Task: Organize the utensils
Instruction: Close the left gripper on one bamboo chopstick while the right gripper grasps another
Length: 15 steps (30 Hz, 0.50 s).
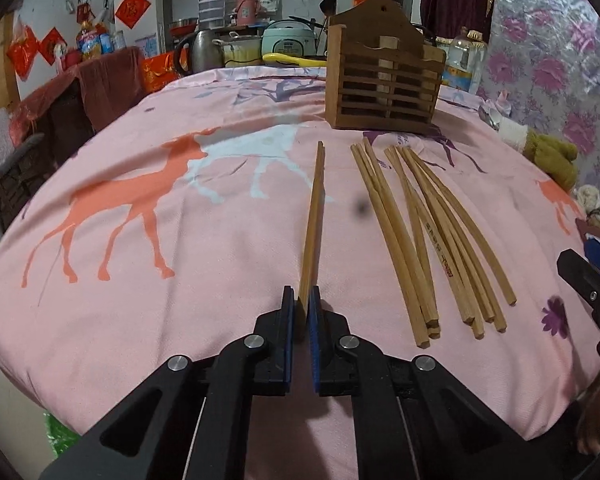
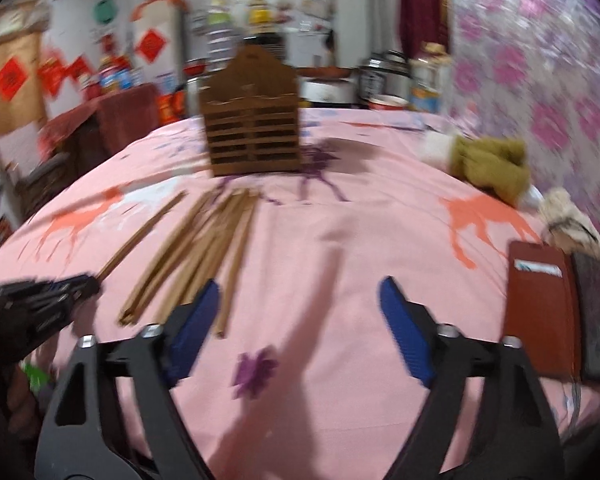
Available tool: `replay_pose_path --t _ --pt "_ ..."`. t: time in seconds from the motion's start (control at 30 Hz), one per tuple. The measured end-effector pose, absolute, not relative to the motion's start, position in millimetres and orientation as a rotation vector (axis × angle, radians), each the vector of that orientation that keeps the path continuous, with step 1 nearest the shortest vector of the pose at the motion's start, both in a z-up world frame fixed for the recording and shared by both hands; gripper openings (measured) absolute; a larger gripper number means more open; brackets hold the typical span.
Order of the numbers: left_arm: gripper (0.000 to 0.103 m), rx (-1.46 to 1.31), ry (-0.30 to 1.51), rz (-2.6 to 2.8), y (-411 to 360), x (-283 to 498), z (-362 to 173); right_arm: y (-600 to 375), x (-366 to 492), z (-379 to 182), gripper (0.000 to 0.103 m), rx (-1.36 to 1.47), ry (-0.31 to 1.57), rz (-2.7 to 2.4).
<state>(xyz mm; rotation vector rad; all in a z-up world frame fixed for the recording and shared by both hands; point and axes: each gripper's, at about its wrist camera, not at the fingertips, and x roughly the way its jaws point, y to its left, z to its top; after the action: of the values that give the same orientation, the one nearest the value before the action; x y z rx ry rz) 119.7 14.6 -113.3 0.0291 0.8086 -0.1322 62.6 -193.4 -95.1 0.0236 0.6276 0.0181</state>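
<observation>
1. Left gripper (image 1: 303,300): fingers closed on the near end of a pair of chopsticks (image 1: 315,216). The pair runs straight away from the fingers toward the wooden holder (image 1: 384,84), its far tips short of the holder's base and a little left of it.
2. Key relation: the held pair's long axis lies in line with the left fingers, and the holder stands beyond the far tips. In judgement, the coming move lifts the pair and tips it upright into the holder's open top.
3. Loose chopsticks (image 1: 432,236): a fanned bundle lying flat on the counter (image 1: 140,340) just right of the held pair, near ends toward the person, far ends converging toward the holder. The right gripper (image 2: 300,320) is the nearer one to it.
4. Right gripper: fingers apart, nothing between them, over bare cloth right of the bundle; this view is blurred.
5. Materials: chopsticks are slim, square-cut, pale wood; the holder is dark slatted wood with a peaked back; the counter wears a pink cloth with a horse print; the finger pads are blue and ribbed on black frames.
</observation>
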Motion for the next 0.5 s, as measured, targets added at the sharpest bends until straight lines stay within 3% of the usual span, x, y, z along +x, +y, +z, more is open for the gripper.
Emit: replay_pose_path --t 0.1,0.17,0.5 --pt "0.009 0.024 0.805 -0.133 16 119 -114 -188 66 -100 0.044 0.011 0.658 0.064" --pt "0.009 0.022 0.804 -0.134 16 118 -114 -185 69 -104 0.039 0.013 0.682 0.097" --pt "0.015 0.031 0.799 -0.140 15 116 -115 -169 84 -125 0.038 0.002 0.803 0.205"
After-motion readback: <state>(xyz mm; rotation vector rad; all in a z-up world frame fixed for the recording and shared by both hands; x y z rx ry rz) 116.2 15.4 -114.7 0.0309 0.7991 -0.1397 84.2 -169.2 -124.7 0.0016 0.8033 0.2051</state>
